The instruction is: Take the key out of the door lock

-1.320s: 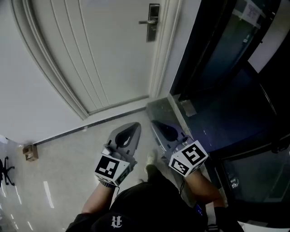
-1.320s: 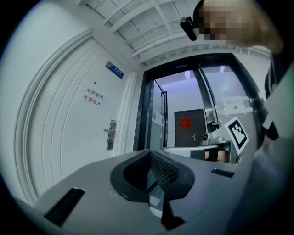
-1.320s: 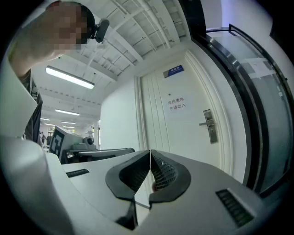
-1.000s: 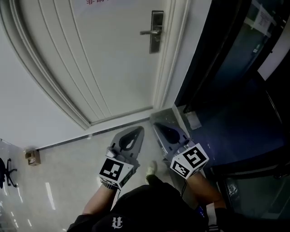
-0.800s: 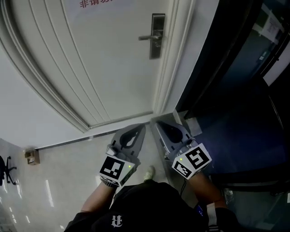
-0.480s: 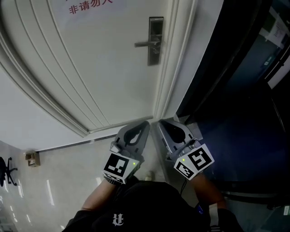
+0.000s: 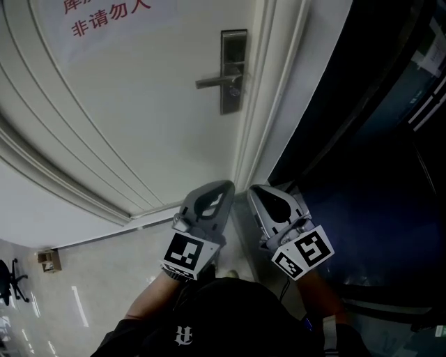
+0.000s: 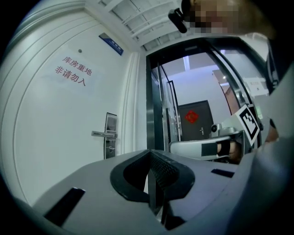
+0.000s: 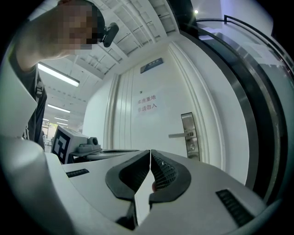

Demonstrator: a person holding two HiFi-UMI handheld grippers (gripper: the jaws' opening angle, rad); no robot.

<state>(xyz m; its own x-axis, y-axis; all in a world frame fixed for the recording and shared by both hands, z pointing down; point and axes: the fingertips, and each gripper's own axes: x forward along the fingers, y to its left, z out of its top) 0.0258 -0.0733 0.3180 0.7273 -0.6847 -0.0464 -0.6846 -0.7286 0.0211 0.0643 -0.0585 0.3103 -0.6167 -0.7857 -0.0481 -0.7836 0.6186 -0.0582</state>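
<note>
The white door [image 7: 139, 118] carries a steel lock plate [image 7: 233, 70] with a lever handle [image 7: 212, 81] pointing left. A small round cylinder [image 7: 235, 90] sits just under the lever; any key in it is too small to make out. My left gripper [image 7: 221, 187] and right gripper [image 7: 258, 190] are held side by side well below the lock, far from it. Both are shut with nothing between the jaws. The lock plate [image 8: 110, 135] appears ahead of the shut left gripper [image 8: 149, 155]. The lock plate [image 9: 189, 135] also lies beyond the shut right gripper [image 9: 150, 152].
A sheet with red characters [image 7: 104, 17] is stuck on the door above left of the lock. The white door frame [image 7: 268, 90] runs down the lock's right, with dark glass panels [image 7: 362, 139] beyond it. A small box [image 7: 46, 260] sits on the floor by the wall at left.
The door and lock plate have grown larger and slid lower in the head view as the person moved closer. Both shut grippers have risen toward the door together.
</note>
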